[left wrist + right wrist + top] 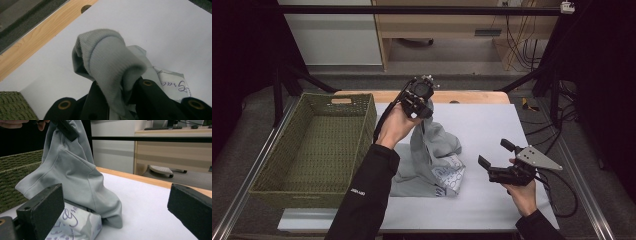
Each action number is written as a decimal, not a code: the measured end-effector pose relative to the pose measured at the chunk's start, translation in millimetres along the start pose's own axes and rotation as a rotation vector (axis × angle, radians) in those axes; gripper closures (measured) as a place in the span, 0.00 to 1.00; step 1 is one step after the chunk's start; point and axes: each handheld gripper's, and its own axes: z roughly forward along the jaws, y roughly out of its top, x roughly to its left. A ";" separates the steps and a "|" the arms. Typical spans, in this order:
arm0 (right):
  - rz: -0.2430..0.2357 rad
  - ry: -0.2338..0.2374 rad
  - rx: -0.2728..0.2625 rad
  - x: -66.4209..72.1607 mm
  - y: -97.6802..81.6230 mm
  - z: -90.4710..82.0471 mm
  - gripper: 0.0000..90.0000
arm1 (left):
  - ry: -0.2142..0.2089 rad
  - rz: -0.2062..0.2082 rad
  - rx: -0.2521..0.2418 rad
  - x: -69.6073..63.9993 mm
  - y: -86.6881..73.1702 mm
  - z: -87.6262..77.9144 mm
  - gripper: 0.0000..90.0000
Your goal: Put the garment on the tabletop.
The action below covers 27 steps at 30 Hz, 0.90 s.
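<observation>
A pale grey garment (pixel 428 155) with a printed white patch (pixel 449 176) lies half on the white table sheet (pixel 492 125). My left gripper (pixel 421 107) is shut on a ribbed edge of the garment (pixel 110 65) and holds it lifted above the table, so the cloth (pixel 72 177) hangs down in a peak. My right gripper (pixel 496 154) hovers to the right of the garment, low over the table, its jaws wide apart with nothing between them. In the right gripper view the printed patch (pixel 75 225) lies just beyond the left jaw.
A green woven basket (pixel 287 150) stands at the left, touching the table sheet's edge. The wooden table edge (pixel 462 96) runs along the back. Black frame posts and cables stand at the right. Bare white sheet lies right of and behind the garment.
</observation>
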 end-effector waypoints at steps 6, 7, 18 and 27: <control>0.035 -0.001 0.008 -3.3 -10.6 -5.1 0.01 | -0.023 0.018 -0.012 -6.8 -11.0 9.6 0.92; 0.029 0.003 0.012 -4.3 -12.5 -5.8 0.01 | -0.026 0.017 -0.014 -8.0 -12.7 11.5 0.92; 0.043 -0.002 0.035 -6.0 -19.8 -7.5 0.01 | -0.069 0.009 0.000 -14.1 -41.5 42.0 0.92; 0.040 0.006 0.037 -7.7 -21.1 -7.6 0.01 | -0.051 0.026 -0.005 -22.2 -50.8 51.9 0.69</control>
